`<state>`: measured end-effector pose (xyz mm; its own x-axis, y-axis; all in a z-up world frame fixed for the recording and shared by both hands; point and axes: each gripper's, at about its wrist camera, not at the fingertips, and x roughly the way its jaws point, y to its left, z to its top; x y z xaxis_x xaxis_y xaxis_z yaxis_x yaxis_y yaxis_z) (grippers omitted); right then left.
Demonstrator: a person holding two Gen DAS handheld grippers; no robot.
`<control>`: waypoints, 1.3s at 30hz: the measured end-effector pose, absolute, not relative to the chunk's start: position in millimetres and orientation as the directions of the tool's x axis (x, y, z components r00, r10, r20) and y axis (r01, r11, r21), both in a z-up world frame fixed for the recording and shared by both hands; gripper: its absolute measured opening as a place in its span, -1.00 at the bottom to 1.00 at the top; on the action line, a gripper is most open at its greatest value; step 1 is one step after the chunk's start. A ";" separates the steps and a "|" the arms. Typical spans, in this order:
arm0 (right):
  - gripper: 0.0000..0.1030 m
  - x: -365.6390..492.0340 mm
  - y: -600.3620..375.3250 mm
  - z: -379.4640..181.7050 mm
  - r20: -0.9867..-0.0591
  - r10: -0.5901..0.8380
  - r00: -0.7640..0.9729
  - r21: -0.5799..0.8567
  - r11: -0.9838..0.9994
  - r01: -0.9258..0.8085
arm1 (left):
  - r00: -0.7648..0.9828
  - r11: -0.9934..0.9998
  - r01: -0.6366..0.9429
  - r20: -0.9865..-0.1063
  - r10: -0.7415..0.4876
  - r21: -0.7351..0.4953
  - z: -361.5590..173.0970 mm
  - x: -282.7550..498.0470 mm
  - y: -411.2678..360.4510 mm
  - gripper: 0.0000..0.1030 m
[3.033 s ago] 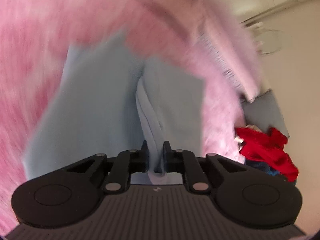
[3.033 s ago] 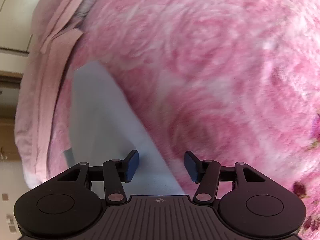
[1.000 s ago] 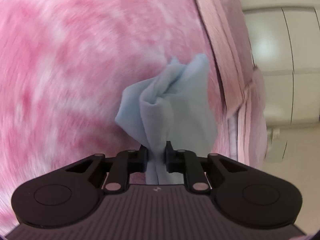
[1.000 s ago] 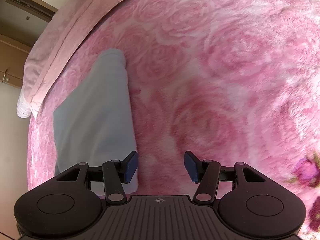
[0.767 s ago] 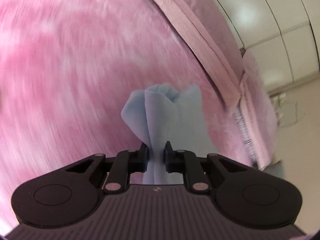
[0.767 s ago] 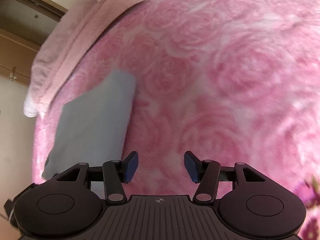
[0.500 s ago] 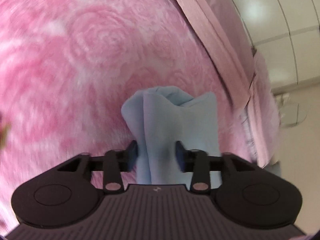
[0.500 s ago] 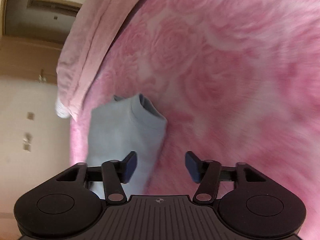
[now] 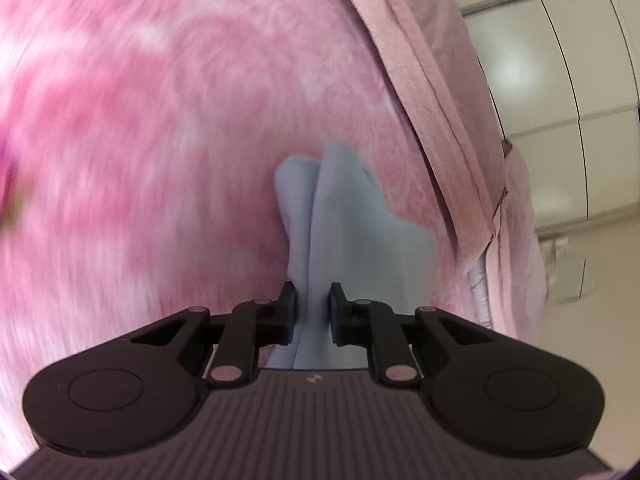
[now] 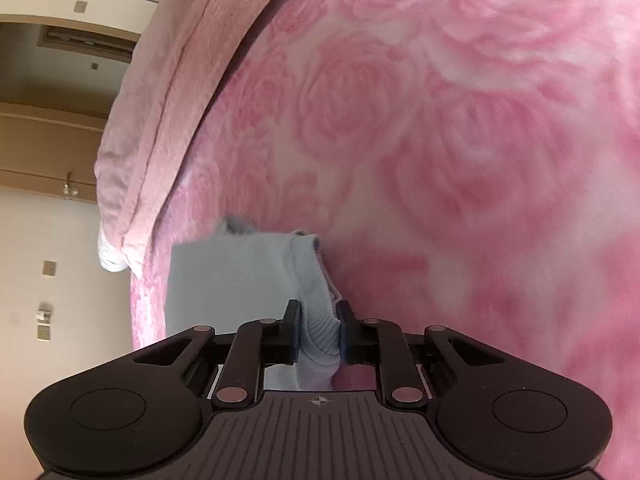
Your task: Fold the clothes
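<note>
The left gripper [image 9: 313,312] was closing on the blue garment [image 9: 344,220] again after half a second slack. The right gripper [image 10: 318,332], empty before, was closing on its ribbed hem above the blanket [image 10: 460,140].

blurred: pink blanket [image 9: 160,140], left view | hidden: light blue garment's [image 10: 224,280] near end, behind gripper body

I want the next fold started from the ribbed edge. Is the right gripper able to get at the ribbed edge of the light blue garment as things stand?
Yes, it looks so: the right gripper is closing with the ribbed edge of the light blue garment between its fingers, nothing in the way.
</note>
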<state>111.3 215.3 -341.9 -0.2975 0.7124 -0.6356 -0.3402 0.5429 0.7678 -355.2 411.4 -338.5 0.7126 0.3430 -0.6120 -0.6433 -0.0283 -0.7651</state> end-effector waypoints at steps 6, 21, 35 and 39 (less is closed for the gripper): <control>-0.59 59.8 185.0 -329.9 -0.669 0.674 -0.312 0.740 0.569 -0.359 | 0.698 0.071 -0.708 -0.681 0.221 -0.703 -333.5 -347.9 464.7 -0.57; -0.20 92.3 340.2 -291.3 -0.622 0.692 -0.366 0.649 0.194 -0.736 | 0.680 0.149 -0.723 -0.655 0.331 -0.675 -318.3 -319.3 502.1 -0.25; -0.74 67.8 372.4 -328.0 -0.656 0.690 -0.307 0.573 0.190 -0.797 | 0.611 0.289 -0.792 -0.689 0.391 -0.538 -331.9 -289.5 508.9 -0.68; 0.29 80.4 359.9 -305.2 -0.702 0.696 -0.147 0.493 0.327 -0.806 | 0.534 0.211 -0.844 -0.743 0.404 -0.492 -301.4 -297.7 498.1 -0.41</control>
<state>80.4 359.9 -305.2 -0.1473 0.6963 -0.7025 -0.8062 0.3269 0.4931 -297.7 498.1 -301.4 0.5339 0.4039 -0.7429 -0.8445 0.2109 -0.4923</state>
